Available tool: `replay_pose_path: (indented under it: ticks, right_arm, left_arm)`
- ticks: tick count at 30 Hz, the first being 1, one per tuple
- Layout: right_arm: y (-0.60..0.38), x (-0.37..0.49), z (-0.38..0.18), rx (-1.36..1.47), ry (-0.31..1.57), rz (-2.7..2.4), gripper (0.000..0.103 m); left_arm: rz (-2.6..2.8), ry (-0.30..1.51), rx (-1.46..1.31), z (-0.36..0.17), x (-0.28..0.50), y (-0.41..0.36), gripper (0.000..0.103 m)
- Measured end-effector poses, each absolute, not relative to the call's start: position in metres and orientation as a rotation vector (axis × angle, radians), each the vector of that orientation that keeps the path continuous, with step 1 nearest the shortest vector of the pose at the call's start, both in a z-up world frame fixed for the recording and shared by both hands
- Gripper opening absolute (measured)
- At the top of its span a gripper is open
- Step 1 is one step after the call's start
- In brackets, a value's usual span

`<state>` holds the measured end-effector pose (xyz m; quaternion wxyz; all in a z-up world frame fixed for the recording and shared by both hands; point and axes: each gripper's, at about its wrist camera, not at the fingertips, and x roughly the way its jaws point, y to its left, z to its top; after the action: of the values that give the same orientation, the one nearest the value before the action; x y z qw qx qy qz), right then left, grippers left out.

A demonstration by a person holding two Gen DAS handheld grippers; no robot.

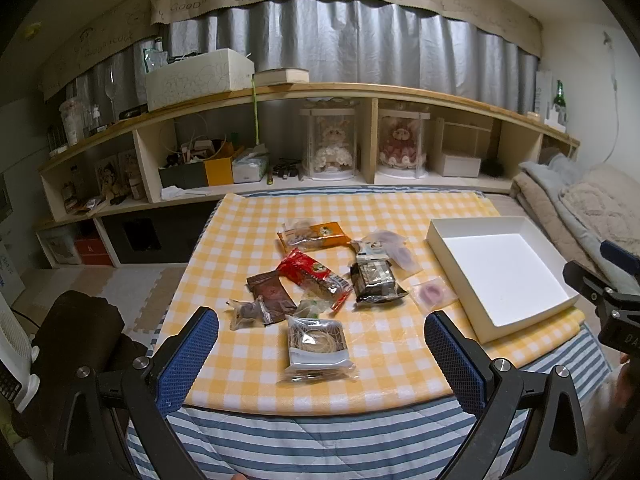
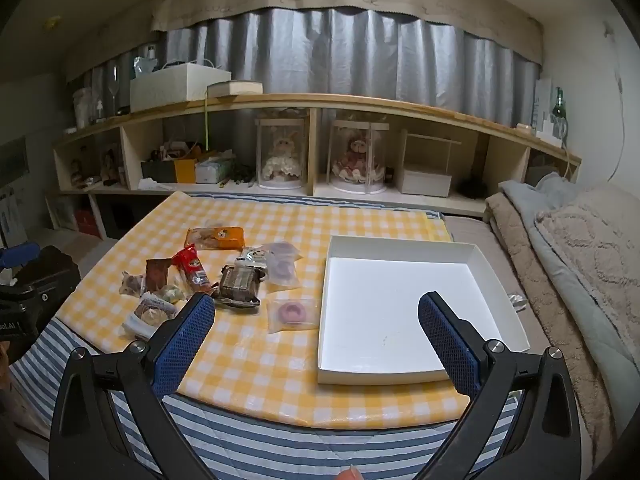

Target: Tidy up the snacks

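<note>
both grippers are hovering spread wide and holding nothing at the near edge of a checkered cloth; sorting is not yet looking started.

left gripper (image 1: 321,322) is facing a loose pile of wrapped snacks (image 1: 320,276) lying mid-cloth, nearest a clear-packed pastry (image 1: 318,346). right gripper (image 2: 312,312) is facing a white tray (image 2: 400,372) sitting just beside the pile, holding no snacks. an orange packet (image 2: 218,237) is lying farthest back, and a pink ring sweet (image 2: 291,314) is resting closest to the tray. every snack is waiting outside it, so seemingly all the work is remaining.
</note>
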<state>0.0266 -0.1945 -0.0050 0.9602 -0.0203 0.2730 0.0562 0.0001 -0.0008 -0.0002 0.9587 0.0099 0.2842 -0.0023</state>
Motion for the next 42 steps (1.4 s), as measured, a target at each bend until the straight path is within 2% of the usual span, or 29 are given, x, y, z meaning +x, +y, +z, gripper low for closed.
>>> replay_pose_path:
  ticks: [42]
  right_arm:
    - [-0.1929,0.0263,-0.0050,-0.045,0.553,0.114,0.103]
  left_arm:
    - [-0.010,0.580,0.016,-0.0021,0.0010,-0.0037,0.103]
